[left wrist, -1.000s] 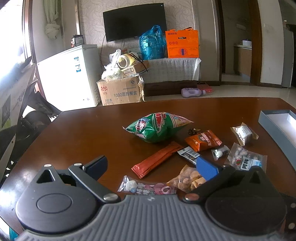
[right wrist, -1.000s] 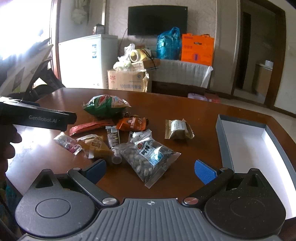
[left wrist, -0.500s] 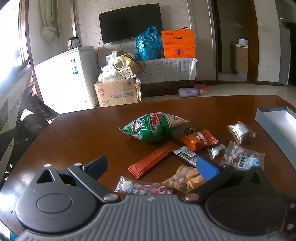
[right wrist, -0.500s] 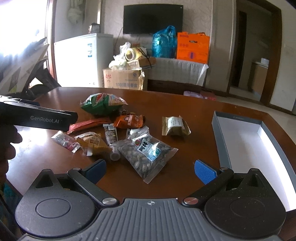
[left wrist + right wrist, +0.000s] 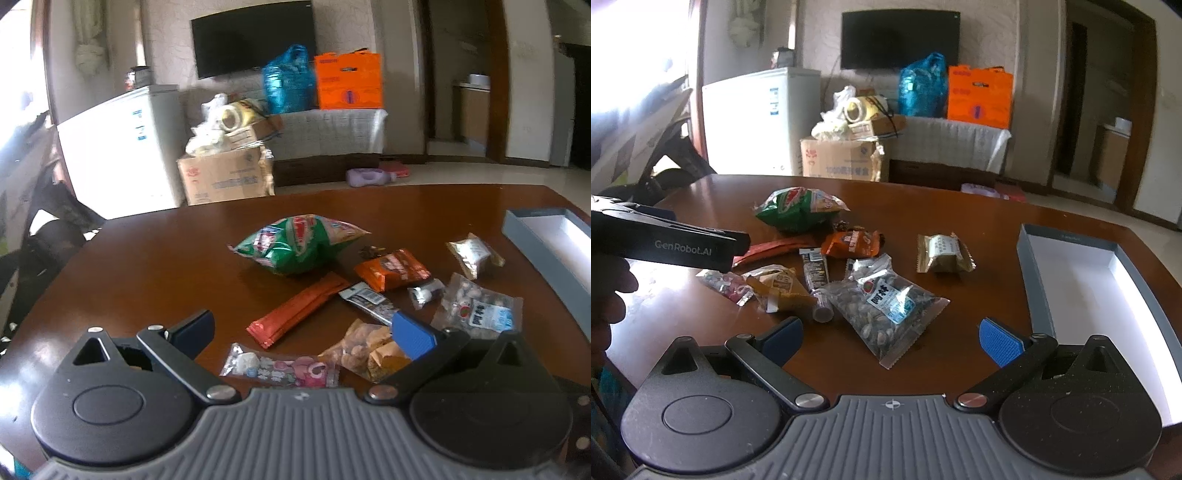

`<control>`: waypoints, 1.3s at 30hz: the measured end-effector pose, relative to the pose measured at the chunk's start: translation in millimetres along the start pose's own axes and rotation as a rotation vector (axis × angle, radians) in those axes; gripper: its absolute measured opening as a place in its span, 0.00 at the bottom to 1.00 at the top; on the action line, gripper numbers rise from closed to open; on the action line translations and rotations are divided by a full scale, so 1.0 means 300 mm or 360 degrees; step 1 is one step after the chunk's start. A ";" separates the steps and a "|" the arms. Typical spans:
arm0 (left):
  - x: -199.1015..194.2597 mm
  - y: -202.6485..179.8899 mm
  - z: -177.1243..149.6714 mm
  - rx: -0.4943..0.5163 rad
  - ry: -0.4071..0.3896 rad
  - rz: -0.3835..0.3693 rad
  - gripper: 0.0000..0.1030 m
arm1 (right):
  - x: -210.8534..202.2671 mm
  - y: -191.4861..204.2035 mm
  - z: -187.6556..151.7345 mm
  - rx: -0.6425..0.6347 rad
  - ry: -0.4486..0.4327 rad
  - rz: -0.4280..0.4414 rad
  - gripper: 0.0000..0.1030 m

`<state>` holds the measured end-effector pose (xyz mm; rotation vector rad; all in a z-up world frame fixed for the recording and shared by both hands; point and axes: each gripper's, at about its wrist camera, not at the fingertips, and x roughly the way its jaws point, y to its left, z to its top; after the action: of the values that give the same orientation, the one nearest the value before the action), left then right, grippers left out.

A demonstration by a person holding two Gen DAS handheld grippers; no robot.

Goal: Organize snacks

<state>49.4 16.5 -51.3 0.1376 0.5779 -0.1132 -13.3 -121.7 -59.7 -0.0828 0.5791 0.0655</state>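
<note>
Brown table (image 5: pixel 979 229) carries every snack packet (image 5: pixel 886 306) loose; grey box (image 5: pixel 1034 280) empty. Both my grippers (image 5: pixel 301 328) (image 5: pixel 890 338) gape, holding nothing; sorting unstarted.

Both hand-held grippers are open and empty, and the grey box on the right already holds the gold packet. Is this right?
Not quite: the grey box is empty. In the right wrist view, the gold packet lies on the table, left of it. Both hand-held grippers are open and empty.
</note>
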 end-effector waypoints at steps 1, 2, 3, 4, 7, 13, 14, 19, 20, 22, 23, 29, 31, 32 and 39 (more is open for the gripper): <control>0.000 0.001 -0.001 0.0021 -0.0012 -0.0019 1.00 | 0.002 0.002 0.001 -0.0023 -0.0002 0.0011 1.00; -0.004 0.004 -0.003 0.0050 -0.0039 -0.0040 0.98 | 0.005 0.005 0.003 -0.0055 -0.0004 0.0014 1.00; -0.008 0.003 -0.006 0.0086 -0.0068 -0.0059 0.96 | 0.010 0.009 0.004 -0.0094 -0.0007 0.0013 1.00; -0.010 0.001 -0.009 0.0128 -0.0083 -0.0072 0.96 | 0.015 0.010 0.006 -0.0116 -0.0006 0.0011 1.00; 0.000 0.003 -0.017 0.0170 -0.0076 -0.0120 0.92 | 0.032 0.003 0.011 -0.0112 0.0000 0.0033 1.00; 0.037 0.000 -0.054 0.0177 0.0014 -0.0285 0.92 | 0.064 0.003 0.007 -0.0159 0.0009 0.0057 1.00; 0.041 -0.002 -0.061 0.0180 0.0018 -0.0312 0.92 | 0.071 0.003 0.006 -0.0166 0.0018 0.0054 1.00; 0.052 -0.045 -0.076 0.0225 -0.0025 -0.0368 0.92 | 0.084 -0.010 0.010 -0.0137 0.0017 0.0061 1.00; 0.060 -0.054 -0.075 0.0230 -0.0021 -0.0369 0.92 | 0.087 -0.011 0.009 -0.0138 0.0019 0.0062 1.00; 0.080 -0.070 -0.074 0.0246 -0.0013 -0.0370 0.90 | 0.099 -0.010 0.008 -0.0146 0.0026 0.0058 1.00; 0.091 -0.077 -0.074 0.0258 -0.0006 -0.0375 0.88 | 0.107 -0.013 0.007 -0.0144 0.0030 0.0057 1.00; 0.152 -0.072 -0.070 0.0272 0.0049 -0.0399 0.78 | 0.168 -0.036 0.013 -0.0121 0.0037 0.0053 1.00; 0.163 -0.060 -0.066 0.0244 0.0063 -0.0402 0.78 | 0.195 -0.045 0.014 -0.0110 0.0053 0.0053 1.00; 0.169 -0.055 -0.063 0.0231 0.0068 -0.0400 0.78 | 0.206 -0.049 0.014 -0.0102 0.0059 0.0058 1.00; 0.194 -0.045 -0.049 0.0159 0.0093 -0.0390 0.78 | 0.261 -0.046 0.012 -0.0124 0.0089 0.0085 1.00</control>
<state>87.8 1.6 -96.9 0.1674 0.6464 -0.3775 55.1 -132.1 -98.7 -0.1452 0.6346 0.1379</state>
